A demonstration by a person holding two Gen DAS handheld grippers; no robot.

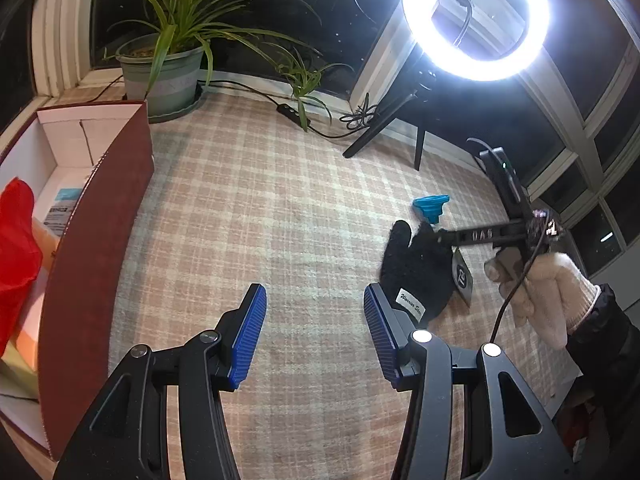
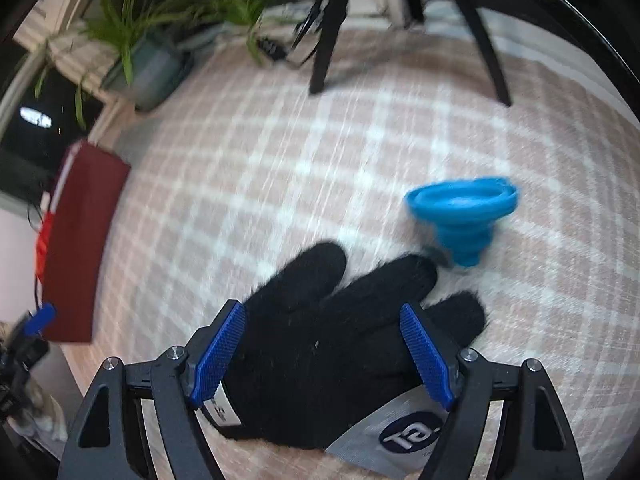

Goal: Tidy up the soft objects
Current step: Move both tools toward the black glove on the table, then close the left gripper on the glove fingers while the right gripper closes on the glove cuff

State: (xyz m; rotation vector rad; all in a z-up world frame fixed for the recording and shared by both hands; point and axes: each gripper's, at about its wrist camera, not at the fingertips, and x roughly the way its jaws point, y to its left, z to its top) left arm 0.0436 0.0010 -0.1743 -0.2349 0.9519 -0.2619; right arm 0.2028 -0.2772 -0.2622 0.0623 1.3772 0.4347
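A black knit glove (image 2: 320, 344) with a grey paper tag (image 2: 400, 436) lies flat on the checked cloth. My right gripper (image 2: 320, 308) hangs open over it, blue pads on either side of the palm and not pressing it. The left wrist view shows that same right gripper (image 1: 440, 236) pointing down at the glove (image 1: 416, 268), held by a hand in a white glove (image 1: 536, 292). Left of the black glove, my left gripper (image 1: 314, 290) stands open above bare cloth. A dark red box (image 1: 92, 240) at the left holds a red cloth (image 1: 16, 232).
A blue collapsible funnel (image 2: 460, 216) stands just beyond the glove's fingers. At the back are a potted plant (image 1: 160, 76), a ring light (image 1: 476, 16) on a black tripod (image 1: 384, 124), and cables (image 1: 288, 112). The checked cloth (image 1: 248, 200) covers the whole surface.
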